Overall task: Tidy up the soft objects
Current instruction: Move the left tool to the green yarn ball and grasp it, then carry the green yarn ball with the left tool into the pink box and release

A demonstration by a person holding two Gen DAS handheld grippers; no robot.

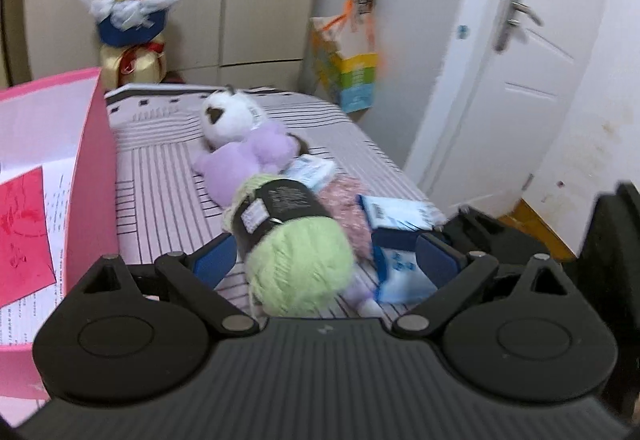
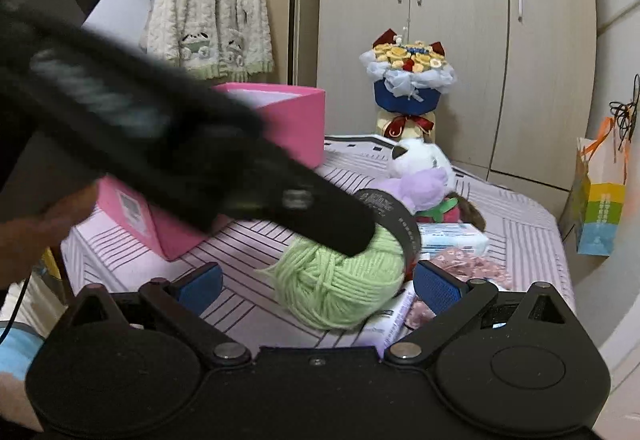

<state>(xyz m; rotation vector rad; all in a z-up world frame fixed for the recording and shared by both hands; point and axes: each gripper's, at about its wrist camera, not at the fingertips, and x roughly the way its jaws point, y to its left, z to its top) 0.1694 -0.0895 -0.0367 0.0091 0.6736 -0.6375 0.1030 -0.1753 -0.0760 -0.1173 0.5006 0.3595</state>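
A green yarn skein [image 1: 296, 256] with a black label band lies on the striped surface [image 1: 160, 175]. My left gripper [image 1: 326, 260] is open around its near end, blue pads apart from it. In the right wrist view the yarn [image 2: 340, 284] sits between my open right gripper [image 2: 318, 286] pads, and the left gripper's black body [image 2: 224, 167] crosses over it. A white and purple plush toy [image 1: 244, 143] lies behind the yarn, also seen in the right wrist view [image 2: 424, 175]. Pink floral fabric [image 1: 352, 207] and tissue packs [image 1: 400, 215] lie right of the yarn.
A pink box [image 1: 48, 191] stands at the left, also in the right wrist view [image 2: 280, 127]. A flower bouquet [image 2: 408, 79] stands at the back by the wardrobe. A colourful paper bag [image 1: 348, 67] hangs near the white door [image 1: 520, 59]. A white cardigan [image 2: 208, 19] hangs at the back left.
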